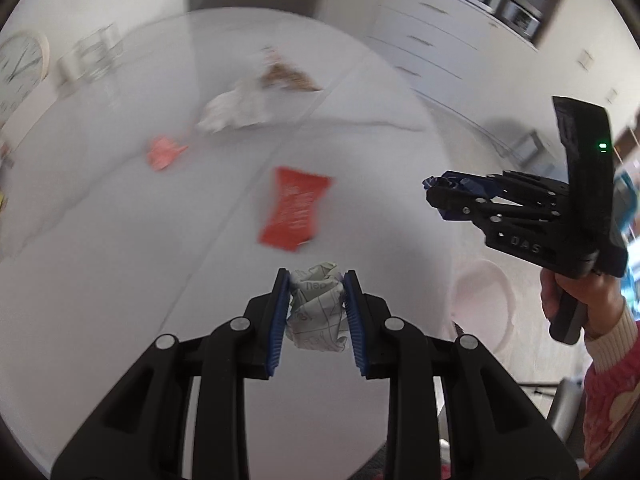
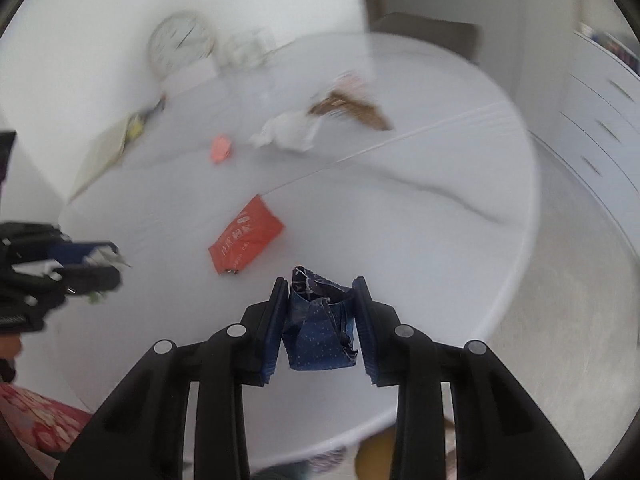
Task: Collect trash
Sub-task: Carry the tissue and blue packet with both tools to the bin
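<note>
A: Starting at the left: what is on the round white table [image 2: 460, 208]?

B: Far left, a small pink scrap of paper [image 1: 162, 153]. Next to it a crumpled white tissue [image 1: 236, 110], touching a torn brown paper wrapper [image 1: 290, 77] behind it. Nearer the middle, a flat red foil packet [image 1: 294, 210] lies alone. All four are well apart from both grippers.

A: And the left gripper [image 1: 316, 306]?

B: Its blue pads pinch a crumpled white paper ball with printed lines [image 1: 316, 308], lifted clear of the table. The ball bulges out above and below the pads, so the hold looks soft.

A: The right gripper [image 2: 322, 320]?

B: It clamps a crumpled dark blue dotted wrapper [image 2: 320, 328], also off the surface. From the left wrist camera it hangs out past the table edge, with a hand [image 1: 576, 300] on its handle.

A: What could go wrong?

B: I'd judge the blue wrapper the weaker hold: it is a hollow fold, and it could collapse and slide out mid-carry. The paper ball could roll free if the wrist tips. Both views are blurred, suggesting fast motion, which would make either slip likelier. I can't see a bin clearly; a pale round shape sits below the table edge, but I cannot tell what it is.
</note>
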